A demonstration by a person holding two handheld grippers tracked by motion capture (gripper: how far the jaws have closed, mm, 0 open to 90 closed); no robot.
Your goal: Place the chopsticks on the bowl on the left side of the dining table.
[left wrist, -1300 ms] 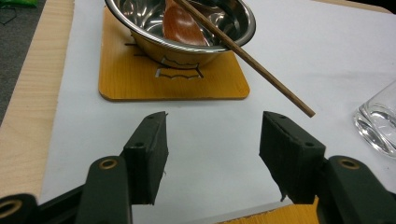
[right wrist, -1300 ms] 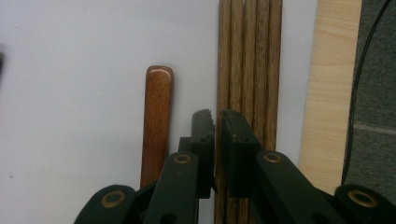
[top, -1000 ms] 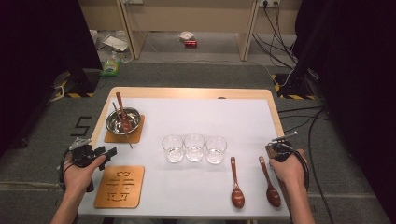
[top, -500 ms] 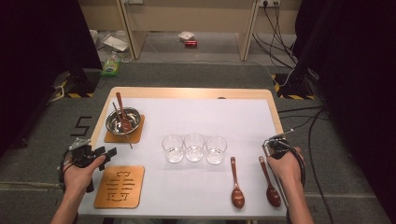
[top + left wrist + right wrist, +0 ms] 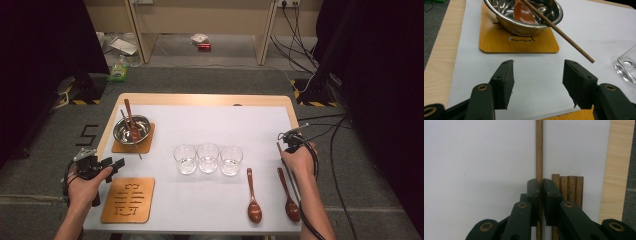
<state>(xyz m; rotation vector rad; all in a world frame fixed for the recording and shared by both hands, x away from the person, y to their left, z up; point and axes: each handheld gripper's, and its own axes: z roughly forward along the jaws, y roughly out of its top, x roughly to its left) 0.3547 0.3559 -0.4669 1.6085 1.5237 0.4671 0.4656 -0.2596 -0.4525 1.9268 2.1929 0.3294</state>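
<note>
The right hand-held gripper (image 5: 540, 185) is clenched on one thin wooden stick (image 5: 539, 150) at about 3 o'clock on the worktop (image 5: 210, 125), beside more sticks (image 5: 568, 187), likely to carry it, while the left hand-held gripper (image 5: 537, 72) waits released near the bowl (image 5: 524, 15) at 9 o'clock.

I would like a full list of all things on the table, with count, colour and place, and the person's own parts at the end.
Steel bowl: one, silver, far left, on a coaster.
Coasters: two, orange wood, left side.
Wooden spoons: three, brown; two near right, one in the bowl.
Chopsticks: brown; one across the bowl, four flat at the right edge, one in the right tongs.
Glasses: three, clear, centre row.
Table: one, white top.
Left tongs: black, open.
Right tongs: black, shut on one chopstick.
</note>
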